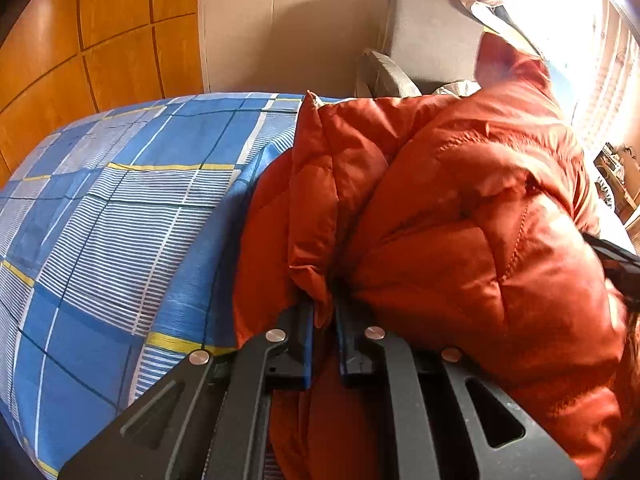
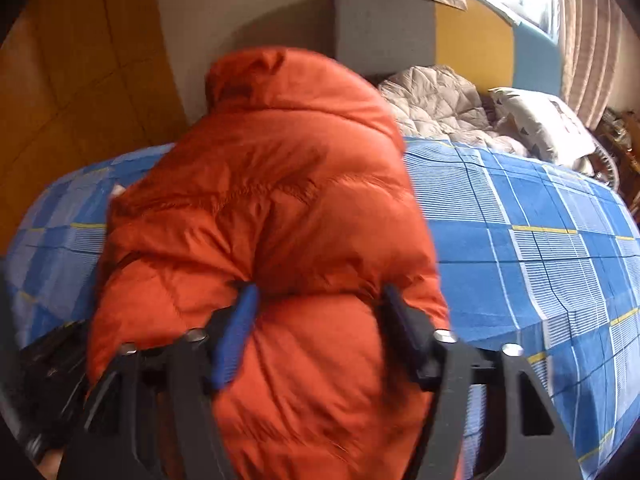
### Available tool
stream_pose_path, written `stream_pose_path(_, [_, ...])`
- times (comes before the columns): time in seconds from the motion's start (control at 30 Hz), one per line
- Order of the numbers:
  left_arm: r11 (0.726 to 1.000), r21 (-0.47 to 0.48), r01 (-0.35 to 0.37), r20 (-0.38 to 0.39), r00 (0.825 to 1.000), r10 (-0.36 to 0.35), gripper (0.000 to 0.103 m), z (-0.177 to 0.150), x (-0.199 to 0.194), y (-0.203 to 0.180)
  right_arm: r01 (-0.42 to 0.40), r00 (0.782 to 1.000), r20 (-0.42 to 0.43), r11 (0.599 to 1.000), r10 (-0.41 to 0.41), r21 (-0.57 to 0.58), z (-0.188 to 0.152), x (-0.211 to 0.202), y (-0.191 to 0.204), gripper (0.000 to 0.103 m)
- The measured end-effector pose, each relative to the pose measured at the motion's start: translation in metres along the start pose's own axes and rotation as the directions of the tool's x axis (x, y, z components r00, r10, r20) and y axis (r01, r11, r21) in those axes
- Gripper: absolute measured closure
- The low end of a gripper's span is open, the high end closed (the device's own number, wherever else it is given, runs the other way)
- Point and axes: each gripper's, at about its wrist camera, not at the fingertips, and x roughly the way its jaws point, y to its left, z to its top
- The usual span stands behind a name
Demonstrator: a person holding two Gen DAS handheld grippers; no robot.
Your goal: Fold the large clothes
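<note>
Your left gripper [image 1: 324,312] has its fingers pinched together on a fold of the orange puffer jacket [image 1: 460,208]; your right gripper [image 2: 318,300] has its fingers spread wide, the jacket's padded bulk bulging between them; the jacket lies heaped on the blue plaid bedspread [image 2: 540,248], grey quilt [image 2: 436,100] at the far side.

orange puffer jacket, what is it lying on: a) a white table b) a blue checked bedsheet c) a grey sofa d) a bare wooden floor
b: the orange puffer jacket lies on the blue checked bedsheet, which shows on both sides of it in the right wrist view and beside it in the left wrist view.
</note>
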Motion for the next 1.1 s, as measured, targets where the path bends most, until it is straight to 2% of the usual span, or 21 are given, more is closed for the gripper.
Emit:
stream_pose_path(0.1, [1.000, -0.003, 0.006, 0.010, 1.000, -0.006, 0.094, -0.001, -0.003, 0.000, -0.053, 0.999, 0.014, 0.997, 0.052, 0.050, -0.004, -0.018, -0.032, 0.009])
stream_pose_path(0.17, [1.000, -0.006, 0.015, 0.015, 1.000, -0.015, 0.094, -0.002, -0.004, -0.001, -0.089, 0.996, -0.007, 0.993, 0.090, 0.083, -0.010, -0.020, -0.060, 0.007])
stream_pose_path(0.23, [1.000, -0.004, 0.026, 0.016, 1.000, -0.026, 0.094, -0.002, -0.005, 0.000, -0.175, 0.982, -0.045, 0.972, 0.183, 0.155, -0.016, -0.014, -0.084, 0.006])
stream_pose_path(0.33, [0.999, 0.002, 0.034, 0.016, 0.999, -0.034, 0.094, -0.002, -0.003, 0.004, -0.296, 0.942, -0.088, 0.926, 0.324, 0.235, -0.024, 0.001, -0.098, 0.006])
stream_pose_path(0.4, [0.999, -0.002, 0.048, 0.016, 0.999, -0.048, 0.094, -0.002, -0.002, 0.006, -0.393, 0.889, -0.115, 0.868, 0.443, 0.304, -0.028, 0.016, -0.100, 0.006])
stream_pose_path(0.47, [0.998, -0.011, 0.063, 0.016, 0.998, -0.062, 0.094, -0.002, -0.002, 0.010, -0.448, 0.854, -0.124, 0.835, 0.506, 0.319, -0.031, 0.027, -0.094, 0.007])
stream_pose_path(0.5, [0.997, -0.016, 0.070, 0.017, 0.997, -0.070, 0.095, -0.002, -0.001, 0.012, -0.469, 0.840, -0.123, 0.822, 0.528, 0.323, -0.031, 0.031, -0.091, 0.011])
stream_pose_path(0.53, [0.997, -0.020, 0.077, 0.018, 0.997, -0.077, 0.095, -0.002, 0.000, 0.014, -0.499, 0.817, -0.123, 0.798, 0.563, 0.338, -0.032, 0.036, -0.087, 0.011])
stream_pose_path(0.57, [0.995, -0.036, 0.093, 0.020, 0.996, -0.093, 0.095, -0.003, 0.000, 0.018, -0.509, 0.810, -0.122, 0.790, 0.574, 0.342, -0.033, 0.039, -0.085, 0.015])
stream_pose_path(0.63, [0.990, -0.064, 0.125, 0.031, 0.992, -0.124, 0.098, -0.003, 0.000, 0.025, -0.529, 0.800, -0.114, 0.783, 0.589, 0.328, -0.031, 0.039, -0.082, 0.026])
stream_pose_path(0.7, [0.986, -0.076, 0.149, 0.045, 0.988, -0.146, 0.099, -0.003, -0.003, 0.028, -0.554, 0.792, -0.097, 0.777, 0.602, 0.298, -0.028, 0.032, -0.078, 0.050])
stream_pose_path(0.8, [0.981, -0.080, 0.179, 0.057, 0.983, -0.175, 0.100, -0.002, -0.009, 0.028, -0.576, 0.792, -0.069, 0.781, 0.606, 0.241, -0.020, 0.015, -0.073, 0.065])
stream_pose_path(1.0, [0.964, -0.071, 0.255, 0.119, 0.962, -0.246, 0.100, 0.012, -0.043, 0.014, -0.618, 0.784, 0.022, 0.776, 0.620, 0.124, 0.003, -0.032, -0.079, 0.070])
stream_pose_path(1.1, [0.951, -0.049, 0.306, 0.152, 0.943, -0.296, 0.100, 0.023, -0.061, -0.007, -0.621, 0.783, 0.070, 0.778, 0.618, 0.093, 0.012, -0.053, -0.098, 0.071])
